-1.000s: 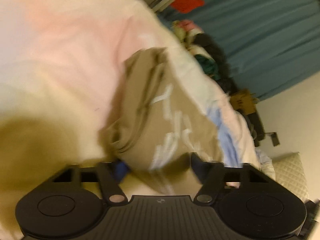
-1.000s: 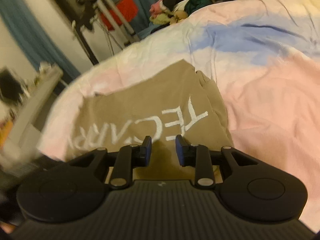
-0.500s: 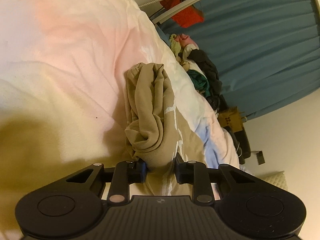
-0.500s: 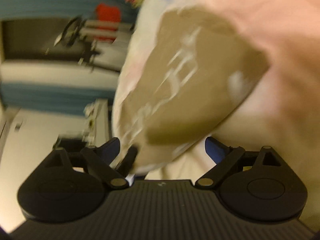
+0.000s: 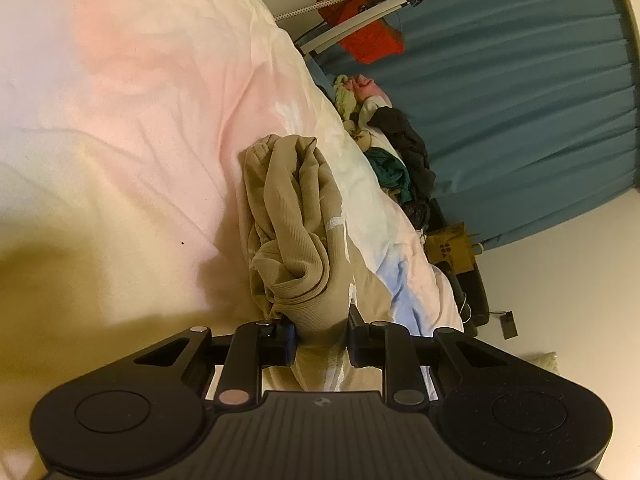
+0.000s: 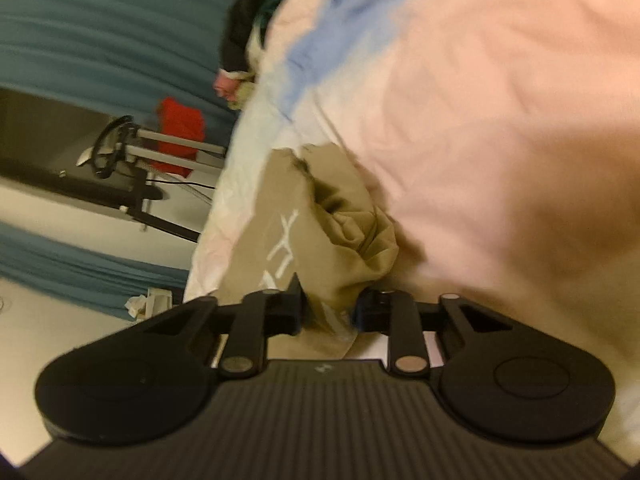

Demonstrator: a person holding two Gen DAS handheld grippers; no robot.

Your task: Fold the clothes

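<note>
A tan garment [image 5: 292, 216] with white lettering lies bunched on a pink, white and blue bed cover [image 5: 140, 100]. My left gripper [image 5: 322, 336] is shut on a thick rolled fold of it at the near end. In the right wrist view the same tan garment [image 6: 320, 232] lies crumpled near the edge of the bed cover [image 6: 480, 100]. My right gripper [image 6: 330, 312] is rolled over sideways. Its jaws are closing, with the garment's edge filling the gap between the pads. That view is blurred.
A pile of mixed clothes [image 5: 396, 160] sits at the far end of the bed, in front of a blue curtain [image 5: 520, 100]. A rack with a red item [image 5: 368, 40] stands beyond the bed's edge. A cardboard box [image 5: 452, 248] sits beside the bed.
The left jaws closed on the garment's bunched fold and stayed there. The right gripper rolled sideways, sank a little, opened wide, then closed onto the garment's edge.
</note>
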